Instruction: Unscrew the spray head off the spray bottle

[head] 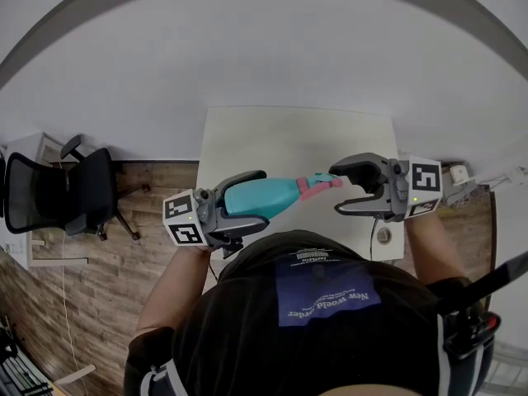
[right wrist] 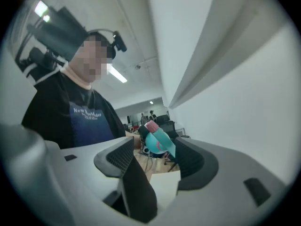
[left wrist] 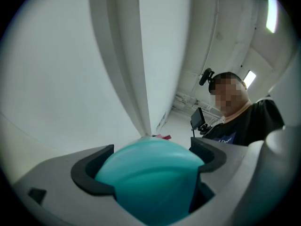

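Left gripper [head: 262, 198] jaws clamp the teal spray bottle [head: 282, 193], held level mid-frame over the white bench [head: 289, 134]. Right gripper [head: 338, 190] jaws are wide open and empty, right by the pink spray head [head: 318, 186].

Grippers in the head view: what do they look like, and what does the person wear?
Both the left gripper and the right gripper have grey bodies with dark curved jaws. A white cube with black square markers sits on each: left cube, right cube. The person wears a black shirt with a blue printed patch.
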